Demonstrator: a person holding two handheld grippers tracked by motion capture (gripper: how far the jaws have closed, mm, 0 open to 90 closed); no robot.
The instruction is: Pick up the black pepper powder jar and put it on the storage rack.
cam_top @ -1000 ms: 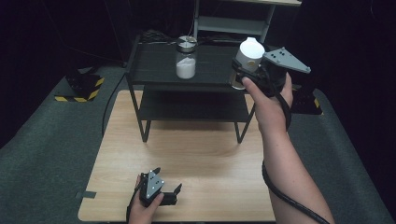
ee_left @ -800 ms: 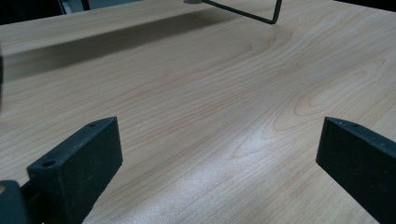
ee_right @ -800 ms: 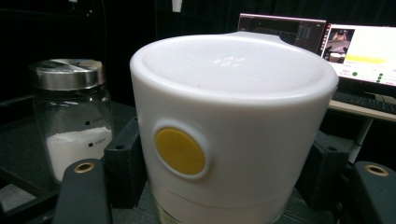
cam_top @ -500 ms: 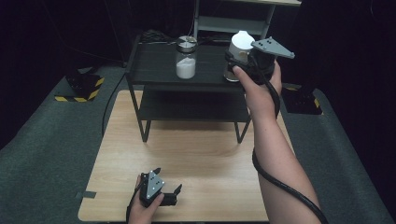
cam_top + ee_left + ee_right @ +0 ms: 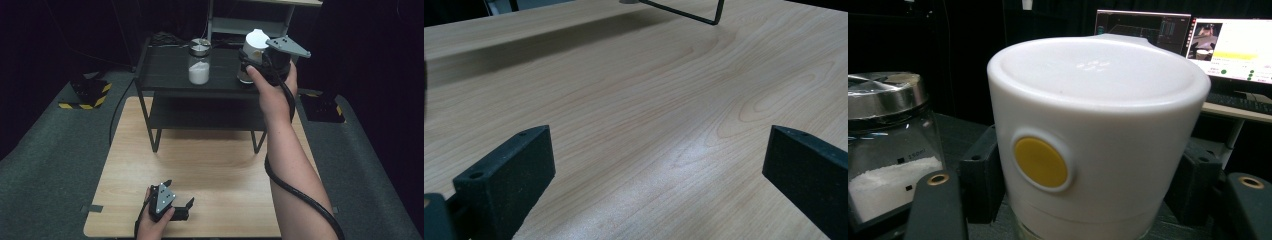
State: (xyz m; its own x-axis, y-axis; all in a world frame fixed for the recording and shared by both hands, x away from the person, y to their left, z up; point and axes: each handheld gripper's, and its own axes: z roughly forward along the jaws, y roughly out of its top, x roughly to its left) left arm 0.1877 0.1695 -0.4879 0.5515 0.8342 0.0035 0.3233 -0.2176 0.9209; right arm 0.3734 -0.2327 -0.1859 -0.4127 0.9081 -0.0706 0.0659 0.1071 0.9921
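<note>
Light wooden bench [image 5: 220,165] under black two-tier metal shelf [image 5: 165,65]. On shelf top: my right claw [image 5: 250,62] pinching white-lidded container with yellow round button [image 5: 1093,145]; glass jar of white powder, steel lid [image 5: 199,61], beside. My left claw [image 5: 659,165] spread wide, low over bench.

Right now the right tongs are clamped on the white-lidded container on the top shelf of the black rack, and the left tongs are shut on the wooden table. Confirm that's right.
One thing is wrong: the left tongs are open, not shut. The left gripper view shows the jaws wide apart with bare wooden table between them. The rest holds: the right tongs grip the white-lidded container on the top shelf of the black rack.
</note>
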